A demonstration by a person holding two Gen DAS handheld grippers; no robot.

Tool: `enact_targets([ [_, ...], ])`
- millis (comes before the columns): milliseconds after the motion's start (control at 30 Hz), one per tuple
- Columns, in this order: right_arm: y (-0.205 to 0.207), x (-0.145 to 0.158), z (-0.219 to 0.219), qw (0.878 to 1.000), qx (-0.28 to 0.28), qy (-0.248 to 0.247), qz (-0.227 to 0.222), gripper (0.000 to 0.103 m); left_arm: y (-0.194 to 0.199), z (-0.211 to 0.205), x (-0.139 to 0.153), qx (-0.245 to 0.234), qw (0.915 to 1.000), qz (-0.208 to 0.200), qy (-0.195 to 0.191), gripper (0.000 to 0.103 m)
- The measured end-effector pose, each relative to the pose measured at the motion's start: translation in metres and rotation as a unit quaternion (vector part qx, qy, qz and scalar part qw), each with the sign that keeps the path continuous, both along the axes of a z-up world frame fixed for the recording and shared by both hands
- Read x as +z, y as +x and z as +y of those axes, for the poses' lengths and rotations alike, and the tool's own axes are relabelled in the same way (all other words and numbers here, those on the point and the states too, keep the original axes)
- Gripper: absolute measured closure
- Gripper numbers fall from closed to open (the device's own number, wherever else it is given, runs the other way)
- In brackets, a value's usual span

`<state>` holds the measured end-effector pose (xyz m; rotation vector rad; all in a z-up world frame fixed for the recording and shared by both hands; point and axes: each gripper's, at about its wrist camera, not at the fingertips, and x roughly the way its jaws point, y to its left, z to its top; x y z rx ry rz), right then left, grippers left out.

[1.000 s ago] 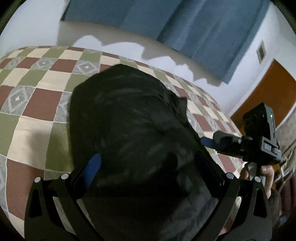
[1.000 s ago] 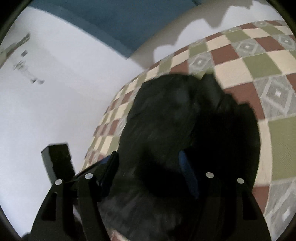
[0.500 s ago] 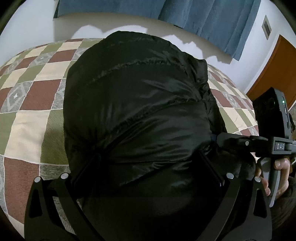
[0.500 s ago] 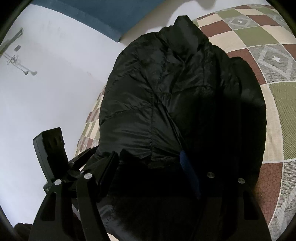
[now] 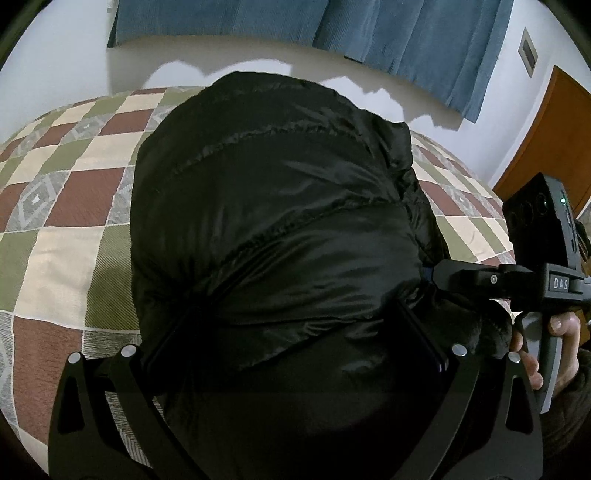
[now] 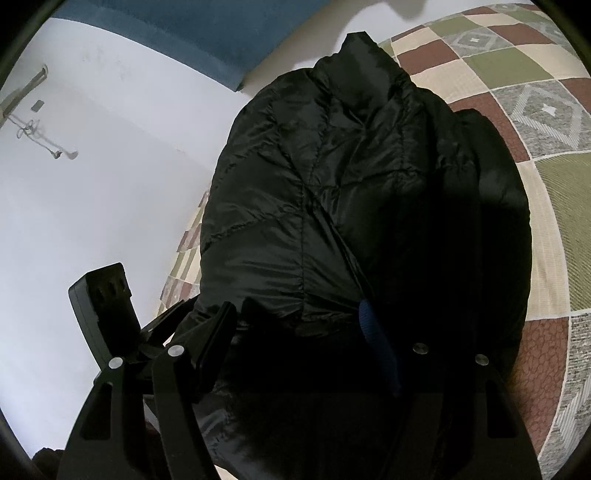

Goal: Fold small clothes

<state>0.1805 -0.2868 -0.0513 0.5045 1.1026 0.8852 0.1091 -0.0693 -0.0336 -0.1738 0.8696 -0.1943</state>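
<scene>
A black quilted puffer jacket lies bundled on the checked bedspread. It fills the gap between the fingers of my left gripper, which is shut on its near edge. In the right wrist view the same jacket bulges between the fingers of my right gripper, shut on it as well. From the left wrist view, the right gripper enters the jacket's right side, held by a hand. The left gripper's body shows beside the jacket's left side. Most finger pads are buried in fabric.
The bedspread stretches away on all sides of the jacket. Blue curtains hang on the wall behind the bed. A brown wooden door stands at the far right. A white wall runs along the bed's other side.
Both grippers have come down with the jacket. It was blurred and lifted a second ago; now it rests spread on the bedspread and fills more of both views.
</scene>
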Motion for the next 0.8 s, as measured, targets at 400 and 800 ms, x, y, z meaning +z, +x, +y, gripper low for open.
enact_targets([
  [400,-0.007,-0.003,-0.019,0.998,-0.025,0.043,0.023,0.034,-0.007,0.004,0.005,0.012,0.9997,-0.016,-0.014,0.003],
  [800,-0.026,0.007,-0.038,0.997,-0.059,0.037,0.033,0.026,-0.031,0.011,0.017,0.049,0.9982,0.001,-0.036,0.003],
])
